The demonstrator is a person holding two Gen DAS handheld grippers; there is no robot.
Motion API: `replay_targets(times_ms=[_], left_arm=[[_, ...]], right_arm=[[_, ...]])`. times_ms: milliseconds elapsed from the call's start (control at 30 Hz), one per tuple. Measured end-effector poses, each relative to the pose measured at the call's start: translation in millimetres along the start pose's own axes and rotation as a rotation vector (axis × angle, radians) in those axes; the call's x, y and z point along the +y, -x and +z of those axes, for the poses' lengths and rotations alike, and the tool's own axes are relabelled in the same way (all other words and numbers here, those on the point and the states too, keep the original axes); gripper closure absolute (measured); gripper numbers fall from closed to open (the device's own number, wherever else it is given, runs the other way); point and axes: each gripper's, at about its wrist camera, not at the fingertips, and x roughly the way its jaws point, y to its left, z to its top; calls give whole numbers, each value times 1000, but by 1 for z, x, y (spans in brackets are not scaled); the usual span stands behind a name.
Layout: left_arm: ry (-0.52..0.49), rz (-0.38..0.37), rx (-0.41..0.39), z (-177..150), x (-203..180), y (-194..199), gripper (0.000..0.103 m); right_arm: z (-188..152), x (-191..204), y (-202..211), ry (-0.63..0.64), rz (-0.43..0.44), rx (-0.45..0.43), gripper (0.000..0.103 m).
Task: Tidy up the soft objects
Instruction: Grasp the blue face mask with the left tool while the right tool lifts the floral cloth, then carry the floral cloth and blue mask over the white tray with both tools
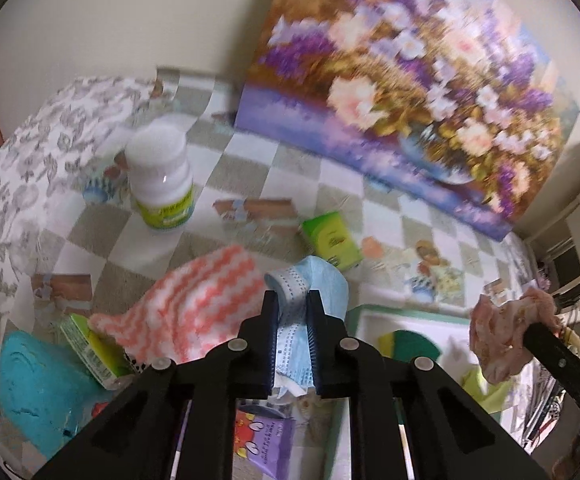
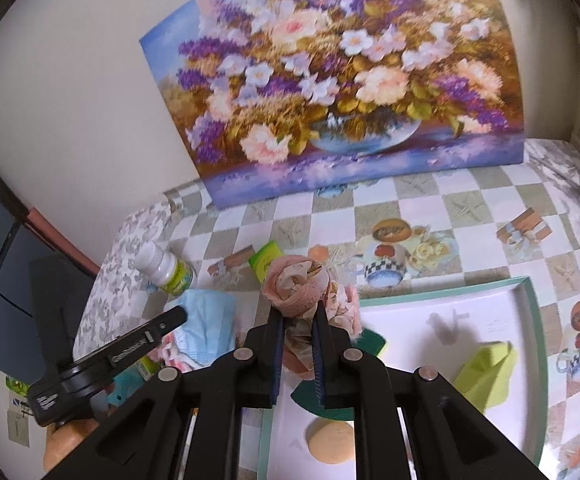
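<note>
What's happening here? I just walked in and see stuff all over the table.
A person is sorting soft items with two handheld grippers. The left gripper is shut on a blue face mask, and the right gripper is shut on a pink floral cloth, lifted near the white tray, which already holds a few pieces.

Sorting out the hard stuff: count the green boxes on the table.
2: one green box beyond the blue mask, the second beside the striped cloth. Others may be hidden.
</note>
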Motion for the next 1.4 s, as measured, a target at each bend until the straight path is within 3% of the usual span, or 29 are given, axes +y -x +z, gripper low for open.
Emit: replay_targets(times_ms=[333,667,900,1133,1400], left_arm=[[-104,-109,-115,-4,-51,55,89],[-239,-215,-89,-28,-118,59,89],[-319,-241,0,-50,-153,18,89],[-354,-201,121,-76,-165,-40,89],[-375,-140,195,-91,-165,-71,89]], right_arm=[[11,-40,50,-58,-127,-120,90],[7,-103,75,-146,-275,-136,90],[-3,-143,49,-208,-332,-52,90],[-28,-173,-5,-277,-323,96,90],[-38,-175,-30,-263,-336,172,90]])
